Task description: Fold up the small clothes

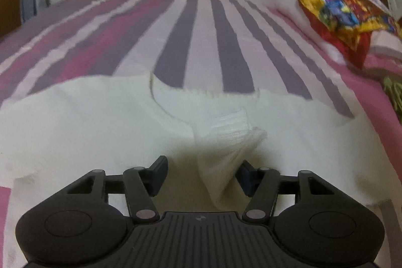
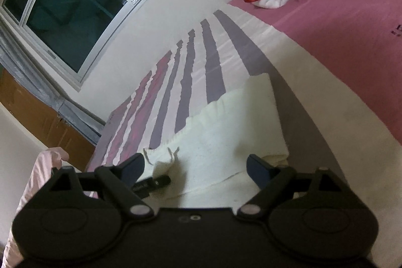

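Left wrist view first: a white knit garment (image 1: pixel 75 122) lies spread across the near edge of the bed (image 1: pixel 191 42), over a bedspread of purple, magenta and pale stripes. At the middle, a ribbed fold of that garment bunches up and drops between the fingers of the left gripper (image 1: pixel 201 176). The fingers stand partly apart; the cloth lies against the right-hand finger (image 1: pixel 245 177), while the left-hand one sits clear of it, so no clamp on the fabric shows. Over at the bed's far right corner, a glossy red and yellow bag (image 1: pixel 336 16) rests on a white pillow (image 1: pixel 289 6), and a scrap of green cloth (image 1: pixel 393 92) peeks in at the right edge.

Right wrist view now: a dark window (image 2: pixel 67 6) fills the upper left, with a pale pink sleeve (image 2: pixel 40 175) low on the left. The right gripper (image 2: pixel 196 167) hovers above the white garment, fingers wide apart and nothing between them but the cloth lying flat below. Just beyond its left finger, a tip of the left gripper shows beside a raised bunch of the fabric. The bag sits at the far end of the bed, and a green garment lies on the pink sheet (image 2: pixel 339 42) at the far right.
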Tool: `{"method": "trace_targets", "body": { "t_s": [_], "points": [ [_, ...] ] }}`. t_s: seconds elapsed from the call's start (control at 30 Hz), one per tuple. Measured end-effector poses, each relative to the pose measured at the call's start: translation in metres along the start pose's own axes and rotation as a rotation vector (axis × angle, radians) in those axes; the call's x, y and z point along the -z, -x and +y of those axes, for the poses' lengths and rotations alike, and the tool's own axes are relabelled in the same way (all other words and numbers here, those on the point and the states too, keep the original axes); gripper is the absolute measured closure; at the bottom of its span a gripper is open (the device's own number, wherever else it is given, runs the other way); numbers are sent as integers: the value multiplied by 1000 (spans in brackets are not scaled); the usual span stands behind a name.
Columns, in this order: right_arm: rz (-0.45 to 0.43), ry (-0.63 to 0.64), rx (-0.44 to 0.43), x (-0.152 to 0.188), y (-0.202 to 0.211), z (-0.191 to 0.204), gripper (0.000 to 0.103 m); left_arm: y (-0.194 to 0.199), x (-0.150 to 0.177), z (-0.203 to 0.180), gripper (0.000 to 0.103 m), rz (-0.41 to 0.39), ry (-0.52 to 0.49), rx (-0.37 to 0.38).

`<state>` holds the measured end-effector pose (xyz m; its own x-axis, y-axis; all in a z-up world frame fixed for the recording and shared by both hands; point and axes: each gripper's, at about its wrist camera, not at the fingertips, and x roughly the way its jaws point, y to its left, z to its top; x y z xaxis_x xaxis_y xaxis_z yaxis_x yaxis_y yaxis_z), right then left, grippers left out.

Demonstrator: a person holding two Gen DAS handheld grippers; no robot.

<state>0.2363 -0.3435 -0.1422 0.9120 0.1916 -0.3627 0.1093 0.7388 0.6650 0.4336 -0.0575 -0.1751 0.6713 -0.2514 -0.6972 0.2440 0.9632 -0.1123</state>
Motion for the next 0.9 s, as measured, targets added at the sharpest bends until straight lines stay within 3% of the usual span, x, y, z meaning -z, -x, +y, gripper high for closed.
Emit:
{"method": "trace_targets", "body": {
  "t_s": [0.03, 0.07, 0.13, 0.3, 0.43, 0.57, 0.73, 0.9],
  "points": [
    [4, 5, -1, 1, -1, 0, 15, 2, 0, 3, 49, -13, 10, 0],
    [6, 11, 4, 2, -1, 1, 15, 3, 0, 6, 76, -19, 26, 4],
    [7, 16, 13, 2, -3, 1, 15, 5, -1, 18, 96, -15, 82, 26],
    [7, 18, 31, 3, -7, 0, 15, 21, 0, 51, 99, -95, 189, 40],
    [14, 28, 37, 7, -12, 4, 15, 34, 0, 72, 99, -132, 236, 70],
    [23, 58, 49, 11, -19, 12, 15, 55, -1, 93, 99, -196, 246, 47],
    [53, 104, 72, 16, -34, 20, 15, 47, 2, 131, 99, -181, 300, -21],
    [44, 148, 95, 17, -48, 26, 15, 27, 12, 140, 99, -130, 293, -59]
  ]
}}
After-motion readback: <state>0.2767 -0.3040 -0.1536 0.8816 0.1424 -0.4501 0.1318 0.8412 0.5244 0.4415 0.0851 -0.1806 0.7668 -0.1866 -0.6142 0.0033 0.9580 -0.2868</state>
